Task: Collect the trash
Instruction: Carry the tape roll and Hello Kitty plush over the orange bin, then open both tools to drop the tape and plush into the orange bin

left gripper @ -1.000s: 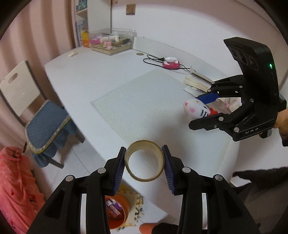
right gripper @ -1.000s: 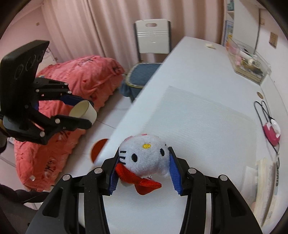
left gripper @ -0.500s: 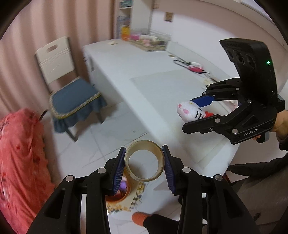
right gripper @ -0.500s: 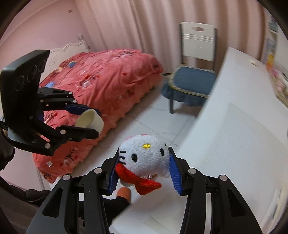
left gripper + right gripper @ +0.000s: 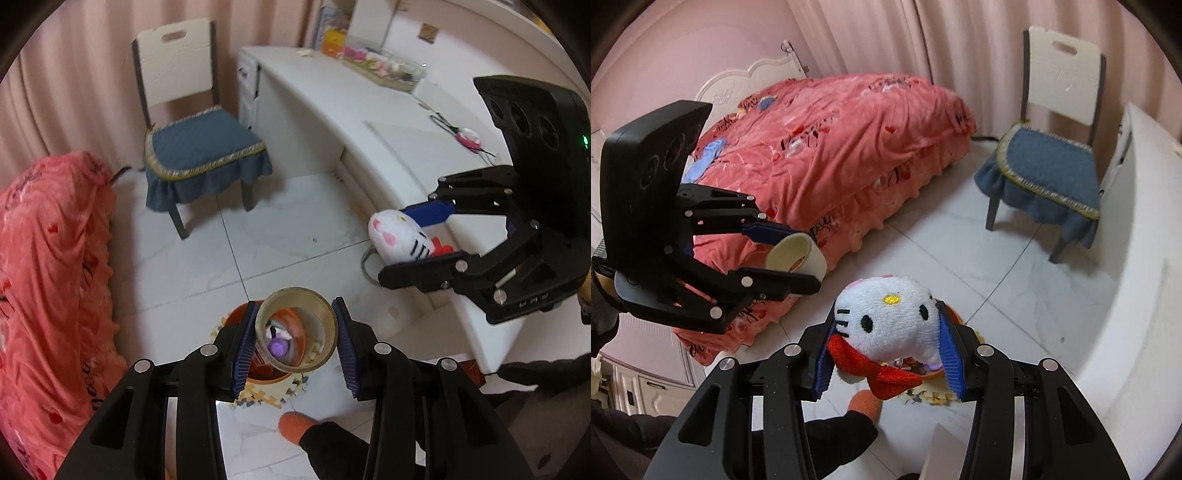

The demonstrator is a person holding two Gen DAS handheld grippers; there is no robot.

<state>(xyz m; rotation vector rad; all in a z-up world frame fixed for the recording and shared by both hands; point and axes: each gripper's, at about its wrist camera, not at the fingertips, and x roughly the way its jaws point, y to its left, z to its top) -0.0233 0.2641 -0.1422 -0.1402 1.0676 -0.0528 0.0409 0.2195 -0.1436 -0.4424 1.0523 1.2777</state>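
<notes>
My left gripper [image 5: 295, 334] is shut on a beige tape roll [image 5: 325, 314] and holds it over an orange trash bin [image 5: 240, 317] on the floor. Through the roll I see a purple-capped item in the bin. My right gripper [image 5: 884, 338] is shut on a white cat plush toy [image 5: 886, 310] with a red bow, also above the bin, whose rim [image 5: 955, 315] shows behind the plush. The right gripper with the plush [image 5: 400, 236] shows in the left wrist view, and the left gripper with the roll [image 5: 796, 254] in the right wrist view.
A white curved desk [image 5: 373, 122] stands to the right, with a clear box of items [image 5: 384, 68] and a pink device [image 5: 469, 136]. A chair with a blue cushion [image 5: 199, 147] and a bed with a pink quilt [image 5: 831, 144] border the tiled floor. The person's foot [image 5: 293, 426] is near the bin.
Both grippers have swung away from the desk top and down toward the floor. The tape roll and the plush now hang over the orange bin, both still gripped.
</notes>
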